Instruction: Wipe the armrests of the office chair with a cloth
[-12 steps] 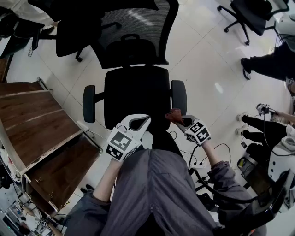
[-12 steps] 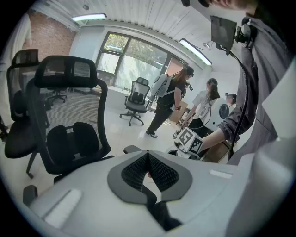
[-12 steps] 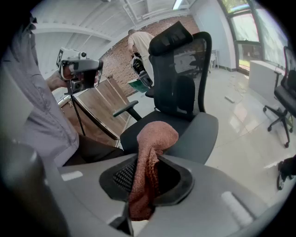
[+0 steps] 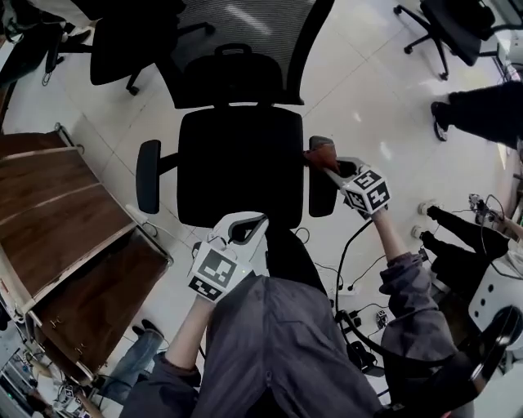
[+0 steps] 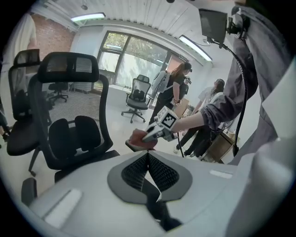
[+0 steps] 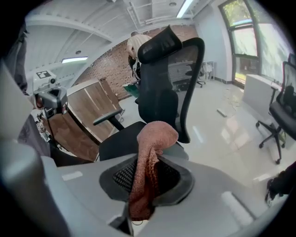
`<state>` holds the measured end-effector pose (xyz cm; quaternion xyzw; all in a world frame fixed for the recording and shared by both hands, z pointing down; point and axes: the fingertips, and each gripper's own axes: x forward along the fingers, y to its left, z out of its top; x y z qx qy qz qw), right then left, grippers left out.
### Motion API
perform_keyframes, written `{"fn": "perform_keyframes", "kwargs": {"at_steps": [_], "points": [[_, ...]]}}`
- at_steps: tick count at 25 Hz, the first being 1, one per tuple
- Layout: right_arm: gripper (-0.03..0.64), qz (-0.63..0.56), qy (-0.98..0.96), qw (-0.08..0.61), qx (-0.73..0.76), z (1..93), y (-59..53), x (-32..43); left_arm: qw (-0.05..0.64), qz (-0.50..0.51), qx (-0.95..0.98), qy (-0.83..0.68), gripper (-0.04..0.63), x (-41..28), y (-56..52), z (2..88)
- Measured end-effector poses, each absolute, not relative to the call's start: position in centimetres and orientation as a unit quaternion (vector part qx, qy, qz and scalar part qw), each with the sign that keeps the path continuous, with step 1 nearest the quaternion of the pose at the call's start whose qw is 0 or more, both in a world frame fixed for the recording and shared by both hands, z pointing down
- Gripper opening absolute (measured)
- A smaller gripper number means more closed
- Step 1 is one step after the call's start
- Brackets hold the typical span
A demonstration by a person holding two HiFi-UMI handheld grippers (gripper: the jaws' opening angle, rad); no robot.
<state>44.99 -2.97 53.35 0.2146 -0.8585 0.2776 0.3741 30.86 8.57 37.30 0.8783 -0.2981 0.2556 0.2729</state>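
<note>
A black office chair (image 4: 237,163) stands in front of me in the head view, with a left armrest (image 4: 149,175) and a right armrest (image 4: 322,196). My right gripper (image 4: 330,166) is shut on a reddish-brown cloth (image 4: 321,153), which rests on the far end of the right armrest. In the right gripper view the cloth (image 6: 149,157) hangs bunched between the jaws of the right gripper (image 6: 148,173). My left gripper (image 4: 245,230) hovers at the seat's front edge, shut and holding nothing. The left gripper view looks past the left gripper (image 5: 149,159) to the cloth (image 5: 141,138) on the armrest.
A wooden table (image 4: 65,212) stands close on the left. Other office chairs (image 4: 122,49) (image 4: 453,24) are behind and at the far right. People (image 4: 482,106) stand on the right. Cables (image 4: 351,286) lie on the floor by my right side.
My right gripper has carried the cloth along the right armrest, from its near end to its far end. The left gripper has stayed by the seat's front edge.
</note>
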Motion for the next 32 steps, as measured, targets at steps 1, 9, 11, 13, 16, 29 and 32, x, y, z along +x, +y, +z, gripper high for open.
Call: {"fn": "perform_keyframes", "kwargs": {"at_steps": [1, 9, 11, 13, 16, 29, 32], "points": [[0.072, 0.275, -0.858, 0.373, 0.220, 53.5, -4.4, 45.2, 0.272, 0.258, 0.878, -0.299, 0.015, 30.8, 8.7, 37.8], [0.071, 0.250, -0.858, 0.378, 0.241, 54.3, -9.0, 44.5, 0.280, 0.254, 0.875, -0.302, 0.015, 30.1, 8.7, 41.8], [0.071, 0.248, -0.861, 0.381, 0.227, 54.1, -7.1, 44.2, 0.282, 0.251, 0.877, -0.298, 0.015, 30.5, 8.8, 42.4], [0.071, 0.248, -0.865, 0.382, 0.212, 53.8, -4.2, 44.1, 0.283, 0.249, 0.879, -0.293, 0.015, 31.1, 8.9, 42.8], [0.071, 0.254, -0.867, 0.384, 0.190, 53.1, 1.2, 43.8, 0.283, 0.244, 0.882, -0.285, 0.015, 31.7, 9.0, 43.2], [0.072, 0.279, -0.867, 0.370, 0.184, 52.0, 6.7, 43.6, 0.278, 0.244, 0.891, -0.264, 0.015, 32.5, 8.9, 42.7], [0.072, 0.267, -0.867, 0.365, 0.210, 52.8, 1.6, 44.1, 0.278, 0.245, 0.891, -0.263, 0.015, 32.5, 8.8, 42.7]]}}
